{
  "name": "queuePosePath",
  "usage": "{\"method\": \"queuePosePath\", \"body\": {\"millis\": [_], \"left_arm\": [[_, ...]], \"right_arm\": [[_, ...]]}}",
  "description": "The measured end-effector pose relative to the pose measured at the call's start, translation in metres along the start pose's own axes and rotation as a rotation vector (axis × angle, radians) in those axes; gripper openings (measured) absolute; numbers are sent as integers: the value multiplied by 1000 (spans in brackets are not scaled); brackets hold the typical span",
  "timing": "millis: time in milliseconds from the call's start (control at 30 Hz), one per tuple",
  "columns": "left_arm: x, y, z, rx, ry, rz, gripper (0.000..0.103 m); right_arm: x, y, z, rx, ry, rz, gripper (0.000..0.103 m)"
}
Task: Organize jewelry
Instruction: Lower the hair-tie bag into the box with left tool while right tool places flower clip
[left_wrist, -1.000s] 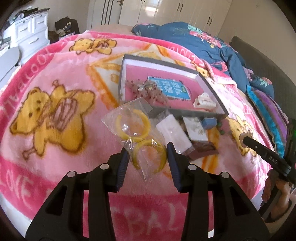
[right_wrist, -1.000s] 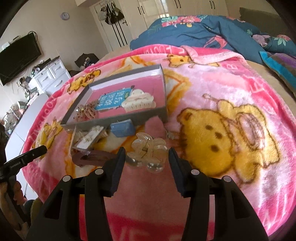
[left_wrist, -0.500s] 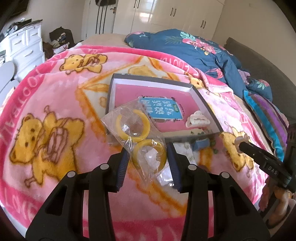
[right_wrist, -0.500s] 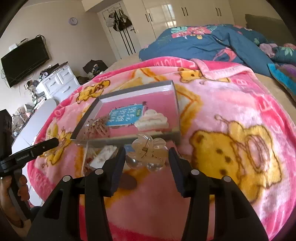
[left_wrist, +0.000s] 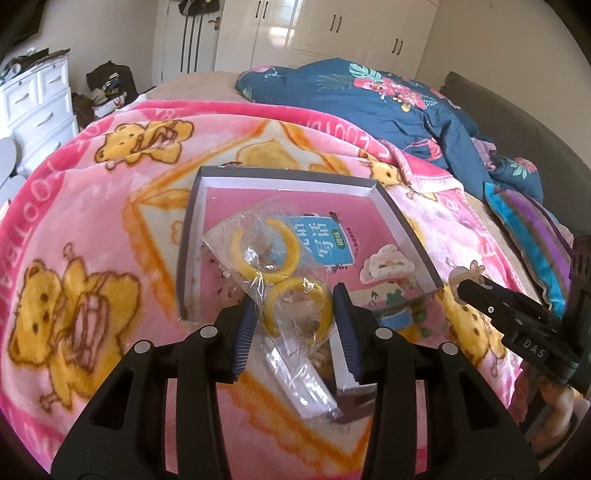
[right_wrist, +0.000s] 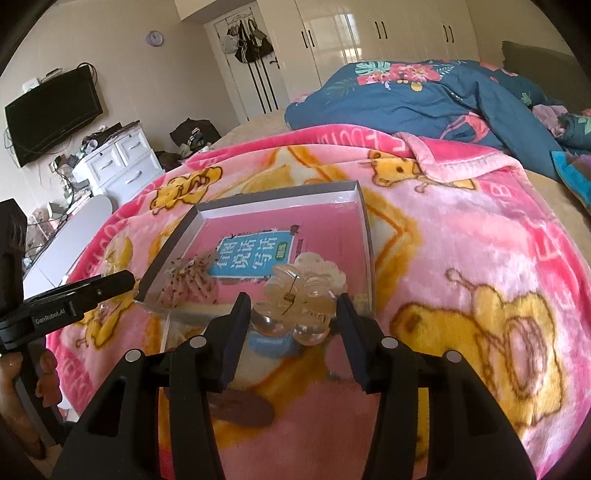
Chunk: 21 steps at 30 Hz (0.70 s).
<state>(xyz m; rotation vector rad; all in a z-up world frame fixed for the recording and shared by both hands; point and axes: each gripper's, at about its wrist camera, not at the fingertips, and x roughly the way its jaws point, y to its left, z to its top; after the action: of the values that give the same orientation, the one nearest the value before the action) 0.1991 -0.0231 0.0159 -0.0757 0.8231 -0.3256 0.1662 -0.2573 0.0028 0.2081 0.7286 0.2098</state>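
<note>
Left edge, right wrist view: we see the tip of the left gripper (right_wrist: 110, 282) entering from the left, its handle cut off by the frame; a few fingertips (right_wrist: 46, 384) show below it.
Left gripper, own view: we find the left gripper clenched on a clear plastic bag (left_wrist: 280, 269) holding two yellow bangles (left_wrist: 295, 302); the lower bangle sits between the blue pads, the bag lifted above the tray.
Tray: a grey-rimmed tray (left_wrist: 295, 177) with a pink floor lies mid-frame on the pink bear blanket (left_wrist: 92, 221); the bag hides part of its floor and its teal label.
Inside the tray: a cream hair claw (left_wrist: 388, 264) sits lower right; a spiky beaded piece (right_wrist: 188, 277) in the lower left corner is too blurred for us to name.
Below the tray: small boxes and packets (left_wrist: 306, 384) lie on the blanket, largely hidden behind the fingers.
Right gripper: we see the right gripper (right_wrist: 293, 317) grasping a translucent flower hair claw (right_wrist: 299, 302), held over the tray's near edge; a blue item beneath it is mostly covered.
Far right, left wrist view: the right gripper's handle is cut off.
</note>
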Motion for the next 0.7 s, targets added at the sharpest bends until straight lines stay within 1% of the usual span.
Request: {"method": "queuePosePath", "body": {"millis": [267, 400, 700], "left_arm": [[24, -3, 9, 10, 21, -1, 33], [37, -2, 12, 6, 34, -1, 33], [64, -3, 16, 6, 65, 16, 34]], "right_arm": [[27, -4, 22, -18, 12, -17, 47], [45, -9, 34, -7, 30, -13, 47], [88, -14, 56, -12, 66, -48, 47]]}}
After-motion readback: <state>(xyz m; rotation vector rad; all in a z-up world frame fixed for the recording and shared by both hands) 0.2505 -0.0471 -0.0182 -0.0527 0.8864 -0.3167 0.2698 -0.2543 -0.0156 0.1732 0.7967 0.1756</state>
